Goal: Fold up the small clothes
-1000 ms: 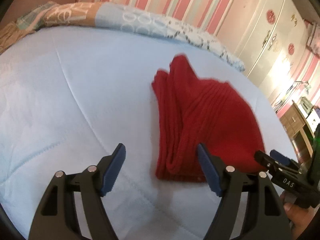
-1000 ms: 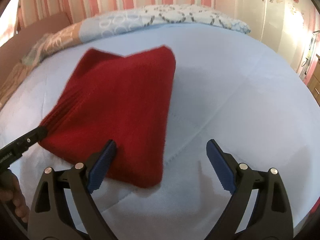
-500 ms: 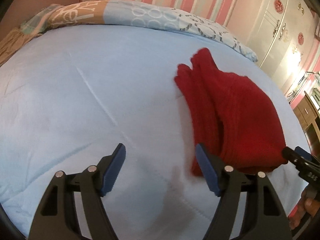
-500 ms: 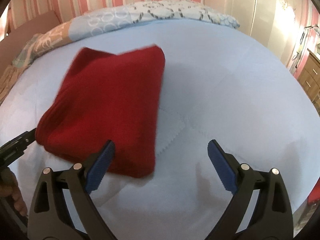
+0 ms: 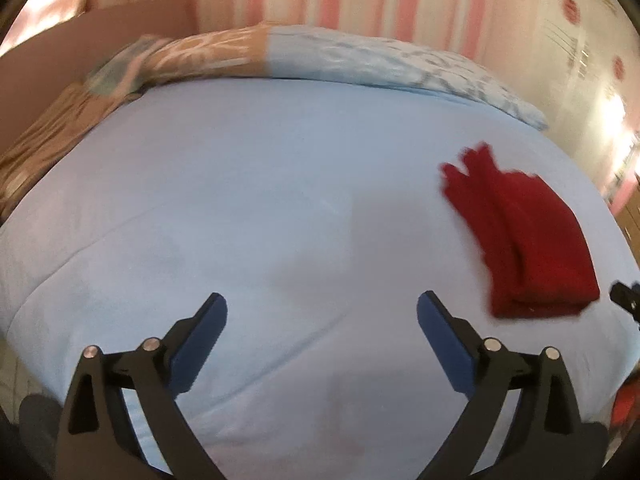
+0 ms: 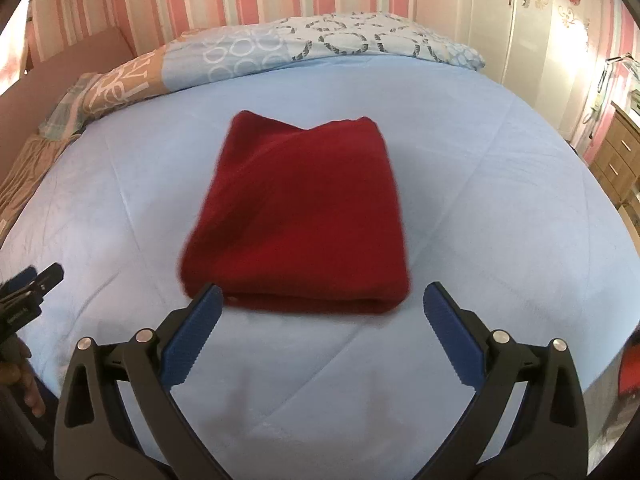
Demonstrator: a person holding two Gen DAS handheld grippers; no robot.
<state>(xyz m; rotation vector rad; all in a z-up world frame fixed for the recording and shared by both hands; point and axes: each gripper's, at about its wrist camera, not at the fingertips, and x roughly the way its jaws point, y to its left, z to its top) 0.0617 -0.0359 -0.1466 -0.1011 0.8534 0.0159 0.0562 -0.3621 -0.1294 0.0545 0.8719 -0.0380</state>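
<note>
A folded red knit garment (image 6: 304,216) lies flat on the light blue bed sheet (image 6: 500,200). In the left wrist view the garment (image 5: 524,236) sits far to the right. My left gripper (image 5: 322,320) is open and empty over bare sheet, well left of the garment. My right gripper (image 6: 320,308) is open and empty, just in front of the garment's near folded edge, with the left fingertip close to its corner. The left gripper's tip also shows at the left edge of the right wrist view (image 6: 36,280).
A patterned blue and tan duvet (image 6: 280,48) is bunched along the bed's far side against a pink striped wall. A white wardrobe (image 6: 532,20) and a wooden drawer unit (image 6: 616,160) stand to the right. Something red (image 6: 628,372) shows at the lower right edge.
Both grippers pulled back from the garment. The left one swung left, so the garment slid to its view's right. The right one now faces the garment squarely. The garment stayed on the sheet.
</note>
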